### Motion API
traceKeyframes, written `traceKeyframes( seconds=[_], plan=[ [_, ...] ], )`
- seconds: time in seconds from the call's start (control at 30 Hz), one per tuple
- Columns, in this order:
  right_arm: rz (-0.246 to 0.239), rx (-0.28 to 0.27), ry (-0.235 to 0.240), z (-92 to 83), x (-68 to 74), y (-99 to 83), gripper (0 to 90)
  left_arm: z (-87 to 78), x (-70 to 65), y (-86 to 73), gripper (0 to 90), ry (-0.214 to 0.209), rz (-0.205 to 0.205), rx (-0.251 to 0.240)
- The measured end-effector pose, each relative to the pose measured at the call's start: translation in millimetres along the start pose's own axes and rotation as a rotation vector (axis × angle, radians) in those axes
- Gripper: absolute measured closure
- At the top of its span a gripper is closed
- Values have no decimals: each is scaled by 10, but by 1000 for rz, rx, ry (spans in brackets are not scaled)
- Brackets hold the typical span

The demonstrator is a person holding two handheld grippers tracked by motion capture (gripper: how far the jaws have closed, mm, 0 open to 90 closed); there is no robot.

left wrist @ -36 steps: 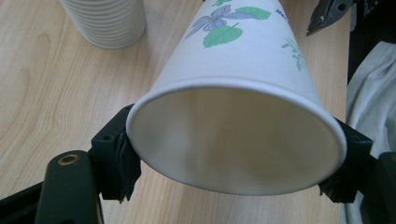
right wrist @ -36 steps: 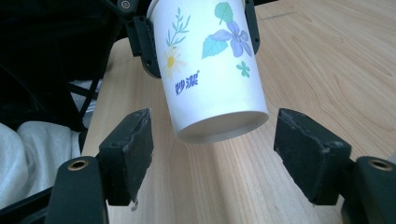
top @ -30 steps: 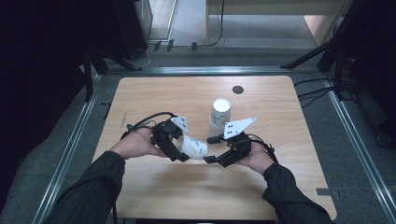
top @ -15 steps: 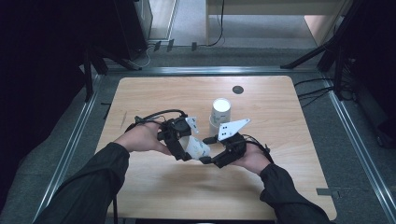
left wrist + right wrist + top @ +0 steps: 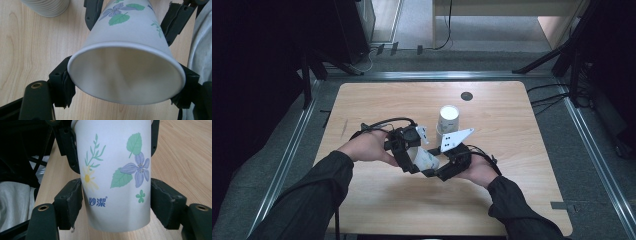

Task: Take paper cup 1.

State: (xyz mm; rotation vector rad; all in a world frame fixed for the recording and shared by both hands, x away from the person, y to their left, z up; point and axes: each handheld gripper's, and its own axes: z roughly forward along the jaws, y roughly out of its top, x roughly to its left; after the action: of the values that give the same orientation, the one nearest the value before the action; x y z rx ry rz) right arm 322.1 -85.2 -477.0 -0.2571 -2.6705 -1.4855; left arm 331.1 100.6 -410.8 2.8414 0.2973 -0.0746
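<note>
In the high view, the left gripper (image 5: pixel 414 159) and the right gripper (image 5: pixel 438 172) meet over the near middle of the surface (image 5: pixel 512 115), with a flowered paper cup (image 5: pixel 427 160) lying sideways between them; a stack of paper cups (image 5: pixel 448 120) stands just beyond the right gripper. In the left gripper view, that gripper is clamped on the cup's rim (image 5: pixel 126 75), squeezing the mouth into an oval, and the stack (image 5: pixel 46 7) sits beyond it at the upper left. In the right gripper view, the right gripper (image 5: pixel 116 202) has just been closing its jaws around the cup's base end (image 5: pixel 117 182); the left pad looks to touch the wall, while a sliver of gap seems to remain at the right pad, so its grip is not yet firm. Judged from this, one cup is already off the stack and a hand-over is about midway: the right gripper must finish clamping, the left must let go, and the cup is yet to be set down.
</note>
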Motion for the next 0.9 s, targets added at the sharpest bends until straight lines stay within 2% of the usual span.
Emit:
traceKeyframes(
  seconds=[0.23,0.63,0.9],
  plan=[
    [11,-7,8,13,-6,3,316,-1,1,0,224,0,0,2],
    [1,3,1,26,7,9,329,6,2,0,225,3,7,14],
    [-8,0,-4,4,4,11,329,-10,20,-9,159,-2,-6,-10]
  ],
)
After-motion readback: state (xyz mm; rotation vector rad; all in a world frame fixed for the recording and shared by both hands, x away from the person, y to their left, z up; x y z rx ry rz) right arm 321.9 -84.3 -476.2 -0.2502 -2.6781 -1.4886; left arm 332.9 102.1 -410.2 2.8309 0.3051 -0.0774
